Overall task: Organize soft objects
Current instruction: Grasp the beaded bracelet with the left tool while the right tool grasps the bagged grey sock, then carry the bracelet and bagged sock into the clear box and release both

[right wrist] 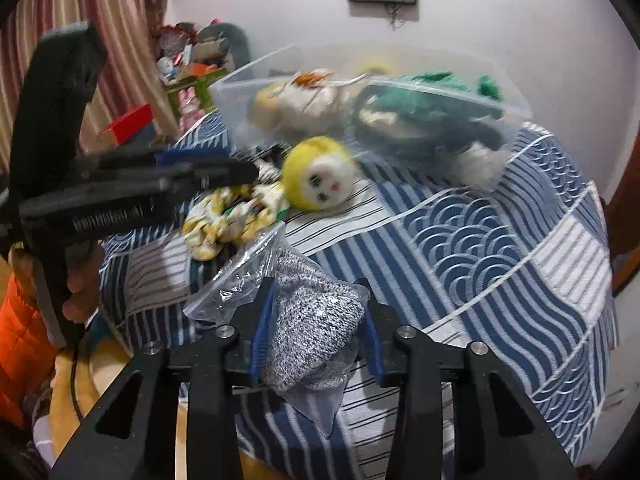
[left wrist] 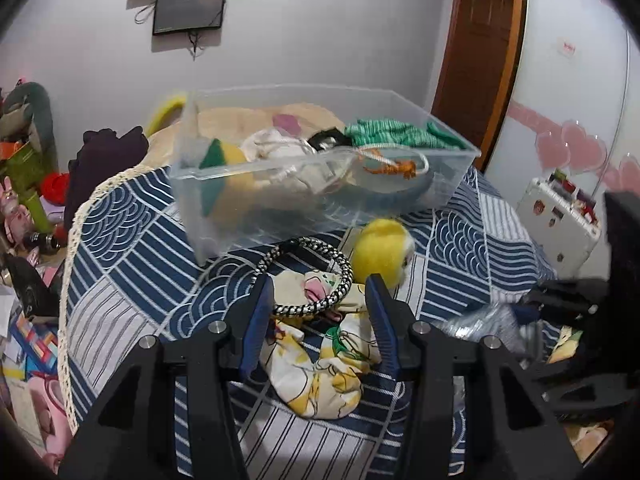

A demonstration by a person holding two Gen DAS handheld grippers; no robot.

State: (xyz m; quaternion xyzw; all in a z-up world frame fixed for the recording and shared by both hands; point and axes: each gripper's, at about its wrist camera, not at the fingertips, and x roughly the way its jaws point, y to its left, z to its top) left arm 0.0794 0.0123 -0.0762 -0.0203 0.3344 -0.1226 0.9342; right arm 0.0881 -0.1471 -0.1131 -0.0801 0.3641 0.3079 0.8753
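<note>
Right under my left gripper [left wrist: 320, 300] lies a crumpled printed cloth [left wrist: 320, 364], white and yellow with cartoon figures, and my two blue-padded jaws stand open on either side of it, gripping nothing that I can see. Across the cloth's far end lies a black-and-white braided ring [left wrist: 308, 276], partly between my fingertips. Just beyond my right-hand fingertip sits a yellow plush ball [left wrist: 380, 252] with a white face, touching the blue patterned tablecloth [left wrist: 132, 248] close to the near wall of the clear plastic bin [left wrist: 320, 196]. Inside the bin I see a green striped knit piece [left wrist: 400, 132], a whitish cloth bundle [left wrist: 272, 146], a yellow and green soft toy [left wrist: 224, 160] and a small orange figure on a white cord [left wrist: 396, 168].

With my right gripper [right wrist: 316, 304] the jaws sit partway open around a grey knit item in a clear plastic bag [right wrist: 312, 328]; both blue pads lie against the bag's sides, though I cannot tell how firmly they press. Its loose mouth fans out to the left over the tablecloth. From this side the plush ball faces me beside the printed cloth, with the bin behind it, and my left gripper reaches in from the left edge, blurred
</note>
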